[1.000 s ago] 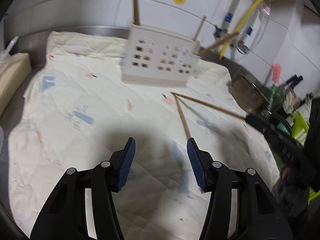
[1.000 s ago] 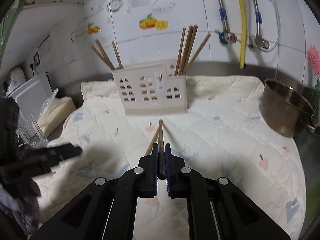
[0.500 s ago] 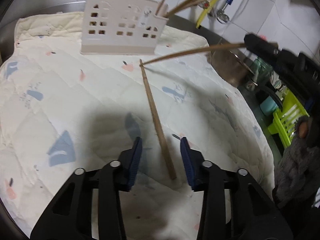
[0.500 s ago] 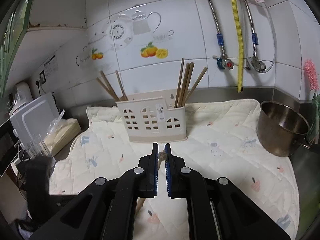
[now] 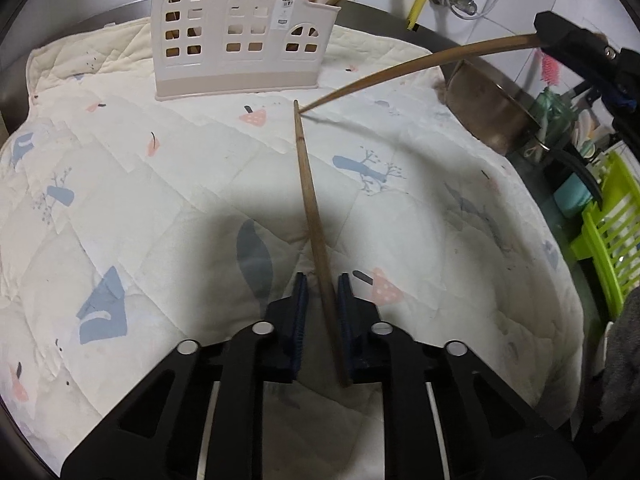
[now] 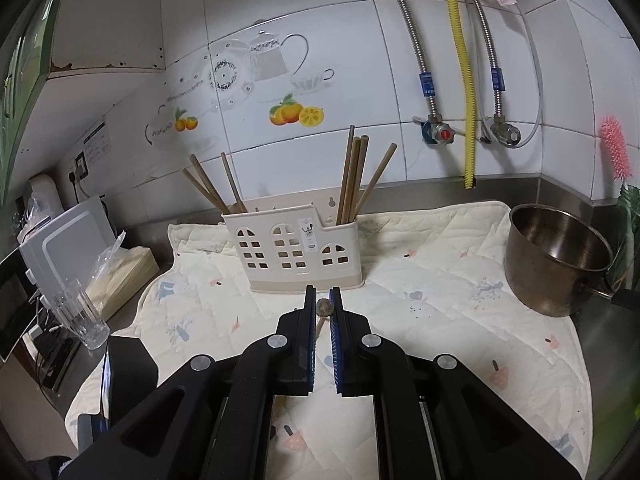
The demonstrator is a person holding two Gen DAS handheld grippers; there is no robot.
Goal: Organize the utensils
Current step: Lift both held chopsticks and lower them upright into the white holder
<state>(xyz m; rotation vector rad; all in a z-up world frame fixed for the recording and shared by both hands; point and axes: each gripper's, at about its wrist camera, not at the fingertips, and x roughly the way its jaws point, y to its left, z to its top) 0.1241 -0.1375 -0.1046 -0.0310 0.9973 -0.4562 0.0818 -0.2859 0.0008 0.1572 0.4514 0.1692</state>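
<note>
A cream utensil holder (image 5: 240, 40) (image 6: 296, 256) stands at the back of a quilted cloth (image 5: 160, 200), with several wooden chopsticks (image 6: 352, 176) upright in it. One chopstick (image 5: 308, 184) lies on the cloth. My left gripper (image 5: 322, 292) straddles its near end; its jaws are closing onto it, almost together, the right pad against the stick. My right gripper (image 6: 322, 300) is shut on a second chopstick (image 6: 324, 307), seen end-on. In the left wrist view that gripper (image 5: 540, 38) holds its chopstick (image 5: 400, 70) in the air, tip close to the lying stick's far end.
A steel pot (image 6: 556, 256) (image 5: 492, 108) sits on the cloth's right edge. A green rack (image 5: 608, 232) is beyond it. A clear glass (image 6: 80, 312) and a bagged box (image 6: 124, 272) stand left of the cloth. Pipes and a yellow hose (image 6: 460, 80) run down the tiled wall.
My left gripper came forward and down over the lying chopstick and narrowed its jaws around it. My right gripper rose a little, lifting its chopstick off the cloth.
</note>
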